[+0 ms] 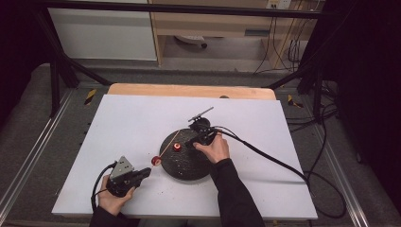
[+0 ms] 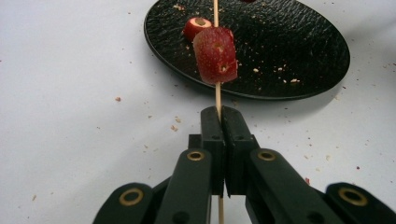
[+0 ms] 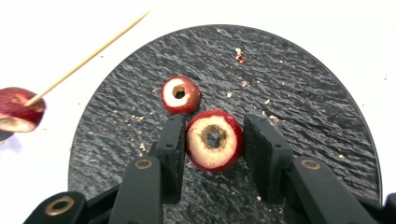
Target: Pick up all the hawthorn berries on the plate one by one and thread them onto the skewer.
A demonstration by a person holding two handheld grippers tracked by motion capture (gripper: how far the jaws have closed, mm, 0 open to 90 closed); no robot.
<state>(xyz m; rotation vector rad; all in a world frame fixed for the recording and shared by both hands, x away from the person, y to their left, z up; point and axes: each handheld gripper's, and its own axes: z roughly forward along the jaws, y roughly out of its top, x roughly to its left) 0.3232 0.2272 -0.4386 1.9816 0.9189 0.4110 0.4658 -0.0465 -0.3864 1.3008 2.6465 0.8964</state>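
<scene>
Now my left tongs [image 2: 218, 114] are clamped tight on the skewer [image 2: 217, 95], low on its shaft, with one fruit piece [image 2: 215, 55] already threaded just above the jaws. In the high view that piece [image 1: 156, 161] hangs off the plate's [image 1: 187, 170] near-left edge, and the stick slants up over the plate.

My right tongs [image 3: 214, 144] have a cored slice [image 3: 214, 140] between them, over the plate. The left pad touches its red skin; the right pad looks a shade off, though the jaws have drawn in about as far as they go, so I judge it pinched by its sides. A second cored slice [image 3: 180, 94] lies flat on the plate just beyond.

I judge the slice light, soft and a little wet: firm skin outside, pale flesh inside that will bruise or split if I squeeze hard. The skin could slip, so I'd hold it across the round rim, as now, with the hole left free and facing the skewer tip.

The skewer is thin and springy; gripped this low, its tip may waver, so pushing should go straight along the shaft.
</scene>
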